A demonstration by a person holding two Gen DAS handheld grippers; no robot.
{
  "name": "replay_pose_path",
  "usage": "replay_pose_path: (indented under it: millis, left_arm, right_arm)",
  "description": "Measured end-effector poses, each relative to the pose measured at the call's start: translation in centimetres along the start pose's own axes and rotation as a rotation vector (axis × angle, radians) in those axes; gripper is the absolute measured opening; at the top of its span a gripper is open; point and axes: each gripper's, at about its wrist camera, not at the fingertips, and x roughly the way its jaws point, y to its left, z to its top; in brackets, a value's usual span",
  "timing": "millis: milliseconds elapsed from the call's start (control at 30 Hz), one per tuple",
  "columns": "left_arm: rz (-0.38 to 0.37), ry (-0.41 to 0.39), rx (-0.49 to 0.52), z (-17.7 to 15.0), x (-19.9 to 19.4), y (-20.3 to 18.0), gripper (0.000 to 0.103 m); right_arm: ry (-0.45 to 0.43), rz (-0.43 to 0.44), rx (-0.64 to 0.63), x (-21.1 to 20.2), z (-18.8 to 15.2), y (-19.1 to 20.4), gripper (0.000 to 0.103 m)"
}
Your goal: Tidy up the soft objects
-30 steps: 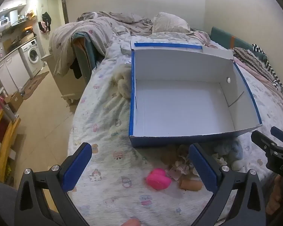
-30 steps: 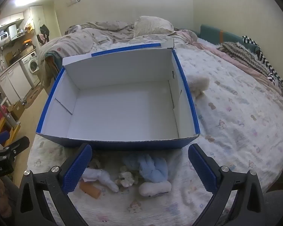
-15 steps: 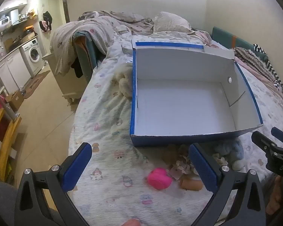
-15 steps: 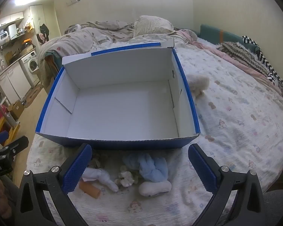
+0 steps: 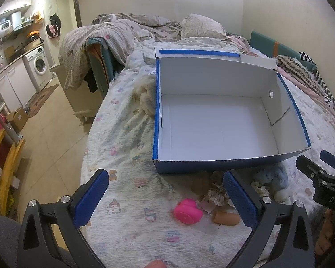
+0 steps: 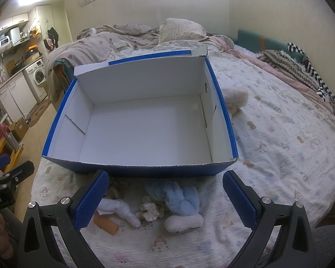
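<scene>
An empty blue box with white inside (image 5: 212, 122) (image 6: 145, 131) stands on the bed. In front of it lie soft things: a pink toy (image 5: 188, 210), a light blue plush (image 6: 178, 197) (image 5: 273, 176), a white plush foot (image 6: 183, 222), a white sock (image 6: 120, 210), a lace scrap (image 6: 150, 210) and an orange tube (image 6: 106, 223) (image 5: 226, 218). A cream plush (image 5: 146, 98) (image 6: 234, 99) lies beside the box. My left gripper (image 5: 165, 197) is open above the pink toy. My right gripper (image 6: 165, 197) is open above the blue plush.
The bed sheet (image 6: 290, 147) has a cartoon print. Rumpled bedding and a pillow (image 5: 201, 28) lie at the far end. The bed's left edge drops to a tiled floor (image 5: 55, 138), with a washing machine (image 5: 39, 65) and yellow furniture (image 5: 4, 167) beyond.
The left wrist view has shifted slightly: the box and the toys sit a little lower and further left in the frame. The right wrist view is nearly unchanged. Both grippers stay open.
</scene>
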Motion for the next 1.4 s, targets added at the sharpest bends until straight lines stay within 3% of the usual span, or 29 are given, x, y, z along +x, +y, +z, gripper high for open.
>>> replay_pose_path:
  millis: [1400]
  left_arm:
    - [0.022, -0.002, 0.009, 0.0, 0.06, -0.24, 0.102]
  right_arm:
    - [-0.004, 0.002, -0.005, 0.01, -0.1, 0.42, 0.103]
